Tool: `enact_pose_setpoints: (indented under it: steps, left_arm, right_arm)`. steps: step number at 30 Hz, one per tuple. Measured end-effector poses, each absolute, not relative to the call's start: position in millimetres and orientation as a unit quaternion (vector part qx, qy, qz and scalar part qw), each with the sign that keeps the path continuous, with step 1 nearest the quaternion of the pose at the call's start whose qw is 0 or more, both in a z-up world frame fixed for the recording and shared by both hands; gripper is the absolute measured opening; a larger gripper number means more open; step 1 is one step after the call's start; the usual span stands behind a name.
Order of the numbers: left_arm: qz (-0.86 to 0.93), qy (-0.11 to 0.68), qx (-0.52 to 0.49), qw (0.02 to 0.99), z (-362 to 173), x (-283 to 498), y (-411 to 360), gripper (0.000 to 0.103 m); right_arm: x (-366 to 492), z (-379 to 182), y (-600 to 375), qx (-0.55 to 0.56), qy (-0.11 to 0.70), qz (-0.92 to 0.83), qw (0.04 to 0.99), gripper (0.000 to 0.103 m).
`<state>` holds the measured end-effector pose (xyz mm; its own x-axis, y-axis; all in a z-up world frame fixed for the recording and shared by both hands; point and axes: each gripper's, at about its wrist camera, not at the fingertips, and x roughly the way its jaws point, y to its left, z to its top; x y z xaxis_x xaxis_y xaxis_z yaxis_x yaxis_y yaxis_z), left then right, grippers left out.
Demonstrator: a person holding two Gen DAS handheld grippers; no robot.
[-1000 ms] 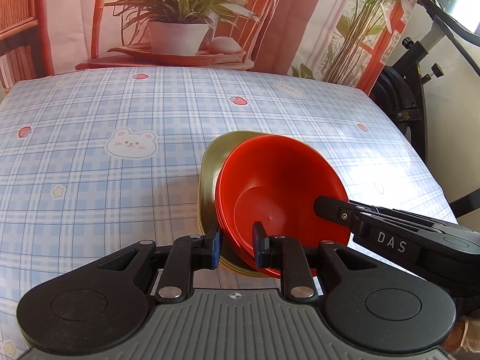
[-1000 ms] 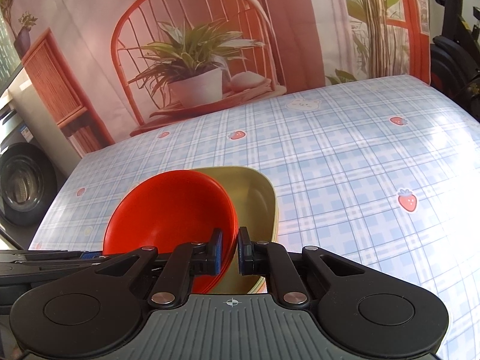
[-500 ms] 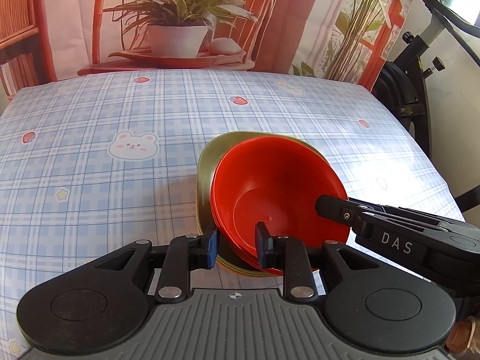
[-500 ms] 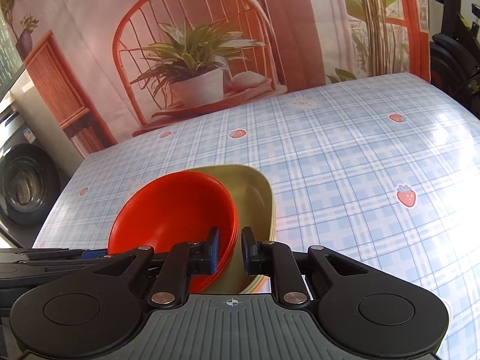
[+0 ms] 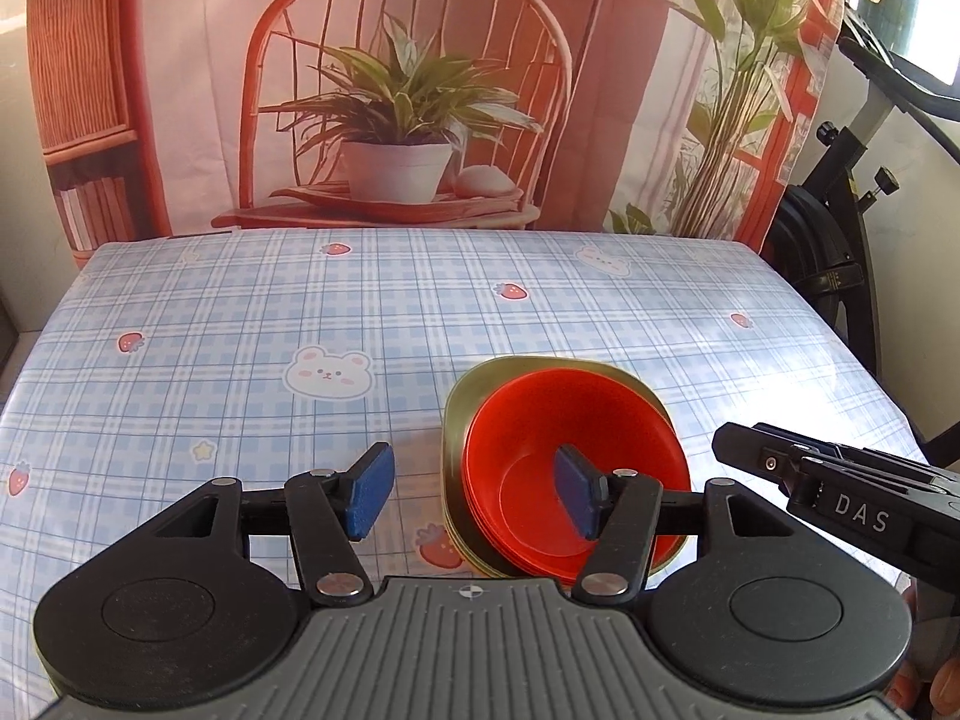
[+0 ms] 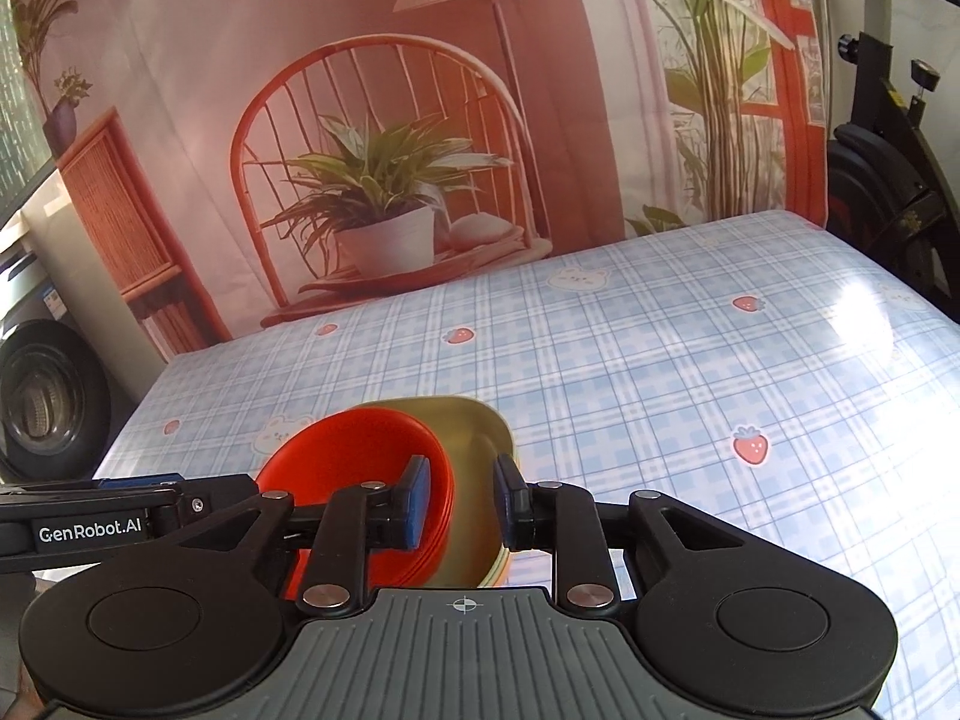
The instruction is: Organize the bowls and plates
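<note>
A red bowl (image 5: 540,420) sits nested in an olive-green squarish plate (image 5: 480,381) on the checked tablecloth. My left gripper (image 5: 474,495) is open and raised, its jaws wide apart above the stack's near left edge, holding nothing. The right gripper's side (image 5: 840,480) shows at the right of the left wrist view. In the right wrist view the red bowl (image 6: 348,450) lies in the green plate (image 6: 468,432). My right gripper (image 6: 459,501) is open, its jaws apart over the stack's near rim.
The blue checked tablecloth (image 5: 300,312) with bear and strawberry prints covers the table. A printed backdrop (image 5: 390,90) hangs behind the far edge. An exercise bike (image 5: 840,228) stands off the right edge. A washing machine (image 6: 42,408) stands at the left.
Both grippers were closed on the stack's rim and have opened, the left widely. Both have lifted and pulled back from the bowl and plate, which stay on the table.
</note>
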<state>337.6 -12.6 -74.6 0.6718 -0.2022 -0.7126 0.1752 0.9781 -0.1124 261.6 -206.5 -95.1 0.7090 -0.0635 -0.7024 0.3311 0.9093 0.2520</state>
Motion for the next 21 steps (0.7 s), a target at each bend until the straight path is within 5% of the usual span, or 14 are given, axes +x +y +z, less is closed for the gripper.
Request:
enact_pose_setpoints:
  steps: [21]
  left_arm:
    - [-0.021,0.263,0.013,0.965,20.5,232.7,11.9,0.083]
  right_arm:
    - [202.8,-3.7,-169.9,0.140,0.275,-0.105,0.945,0.035]
